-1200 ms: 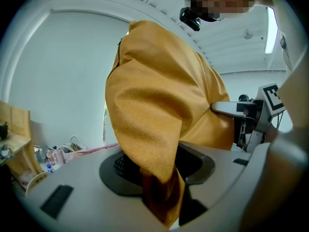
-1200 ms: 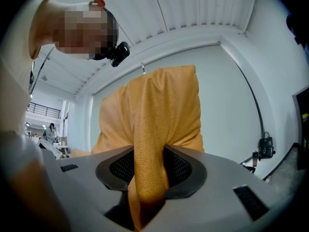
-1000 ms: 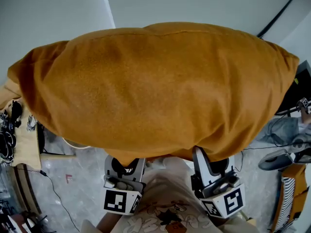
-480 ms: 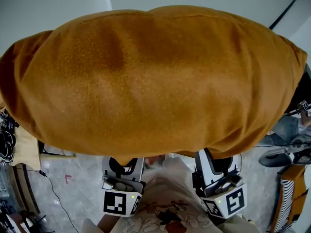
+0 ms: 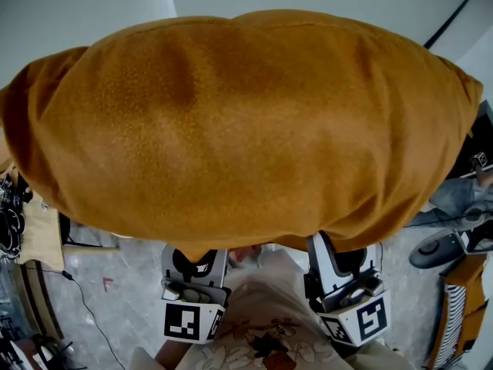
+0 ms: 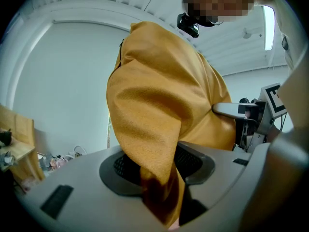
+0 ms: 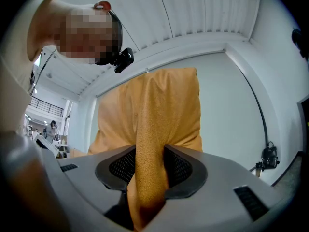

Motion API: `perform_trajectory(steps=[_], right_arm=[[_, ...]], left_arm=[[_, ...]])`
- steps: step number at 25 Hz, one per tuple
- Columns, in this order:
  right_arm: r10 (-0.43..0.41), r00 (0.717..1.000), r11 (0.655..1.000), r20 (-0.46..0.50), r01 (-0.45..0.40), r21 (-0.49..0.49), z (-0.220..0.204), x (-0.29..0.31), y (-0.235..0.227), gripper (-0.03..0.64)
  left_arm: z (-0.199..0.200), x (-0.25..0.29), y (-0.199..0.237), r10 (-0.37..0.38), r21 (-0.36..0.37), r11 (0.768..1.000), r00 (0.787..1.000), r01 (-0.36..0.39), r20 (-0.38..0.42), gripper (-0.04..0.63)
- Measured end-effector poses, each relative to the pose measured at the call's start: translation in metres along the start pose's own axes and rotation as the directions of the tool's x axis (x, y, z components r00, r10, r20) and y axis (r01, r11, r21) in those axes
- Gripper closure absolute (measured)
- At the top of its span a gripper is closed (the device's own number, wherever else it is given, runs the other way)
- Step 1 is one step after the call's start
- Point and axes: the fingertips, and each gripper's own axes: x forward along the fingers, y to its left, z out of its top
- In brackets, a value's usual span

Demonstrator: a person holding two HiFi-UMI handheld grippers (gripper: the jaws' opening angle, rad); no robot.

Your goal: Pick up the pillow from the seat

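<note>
Between clamped jaws of left gripper (image 6: pixel 159 170) and right gripper (image 7: pixel 149 173), pinched folds of orange pillow (image 5: pixel 239 122).

even bright indoor light, soft shadows; claw views fisheye-warped, black vignetted corners; faces mosaicked.

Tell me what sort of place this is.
Probably a lab or workshop, not a home: a cable trails over the pale hard floor, a bench cluttered with gear stands at the left, and the ribbed ceiling carries a strip light.

Left tool (image 6: pixel 157 170), right tool (image 7: pixel 150 170) side by side, jaws clamped on pillow (image 5: pixel 246 122)
</note>
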Motion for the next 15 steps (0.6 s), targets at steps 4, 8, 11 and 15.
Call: perform_trajectory(steps=[4, 8, 11, 15], right_arm=[[0.018, 0.999, 1.000, -0.042, -0.018, 0.005, -0.003, 0.078, 0.022, 0.436], [0.018, 0.999, 1.000, -0.043, -0.018, 0.004, -0.006, 0.088, 0.022, 0.437], [0.024, 0.999, 1.000, -0.042, -0.024, 0.000, -0.004, 0.087, 0.021, 0.437], [0.029, 0.999, 1.000, -0.042, -0.029, -0.003, 0.001, 0.085, 0.020, 0.437]], left_arm=[[0.013, 0.029, 0.070, 0.016, -0.027, 0.999, 1.000, -0.017, -0.015, 0.399], [0.011, 0.035, 0.078, 0.016, -0.031, 0.999, 1.000, -0.017, -0.025, 0.399], [0.012, 0.034, 0.075, 0.017, -0.035, 0.999, 1.000, -0.018, -0.024, 0.399], [0.017, 0.034, 0.072, 0.018, -0.044, 0.999, 1.000, -0.019, -0.019, 0.399]])
